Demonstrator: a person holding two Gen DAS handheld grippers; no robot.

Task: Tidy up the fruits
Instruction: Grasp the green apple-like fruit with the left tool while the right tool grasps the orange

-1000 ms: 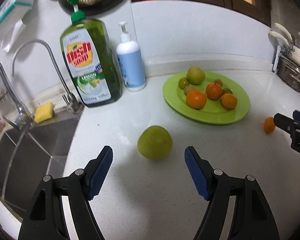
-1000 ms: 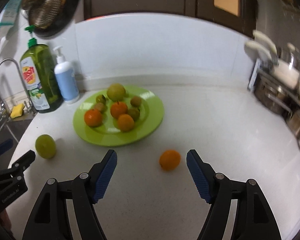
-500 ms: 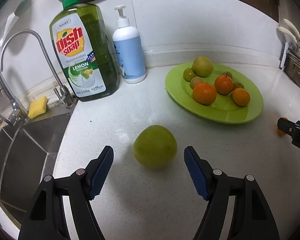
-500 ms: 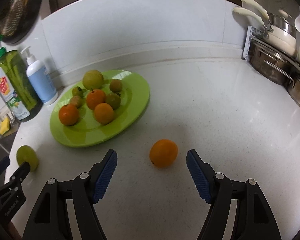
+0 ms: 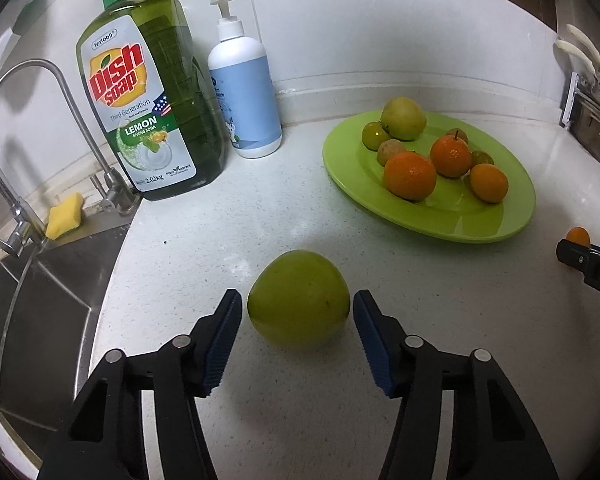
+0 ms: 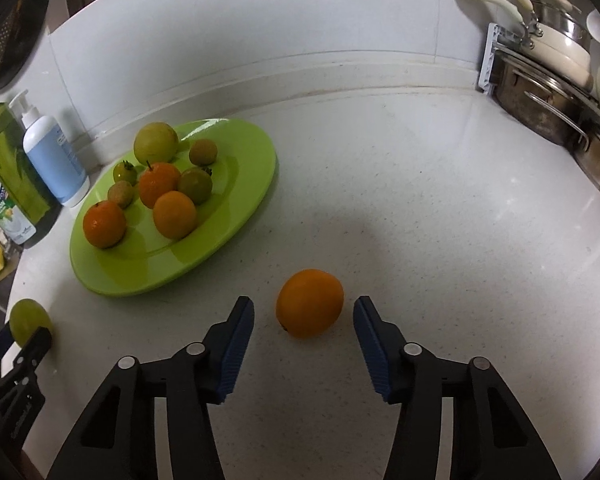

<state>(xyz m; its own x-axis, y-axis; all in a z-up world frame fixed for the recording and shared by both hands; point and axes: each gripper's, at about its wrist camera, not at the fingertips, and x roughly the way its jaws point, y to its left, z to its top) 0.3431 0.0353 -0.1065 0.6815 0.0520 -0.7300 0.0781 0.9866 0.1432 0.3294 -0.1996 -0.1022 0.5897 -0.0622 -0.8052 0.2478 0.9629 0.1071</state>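
Left wrist view shows the left gripper [image 5: 298,308] closer than a second ago, its spread jaws now flanking the green fruit [image 5: 298,298] on the surface [image 5: 260,208], not touching. Likewise the right gripper [image 6: 304,314] has advanced, released, around the orange [image 6: 310,308]. From the left view that orange is half hidden. Both grippers sit low, pointing forward beside the green plate [image 6: 240,208].

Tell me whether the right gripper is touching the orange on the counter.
Apart. In the right wrist view the right gripper is open around the orange, with white counter showing between the fruit and each blue pad.
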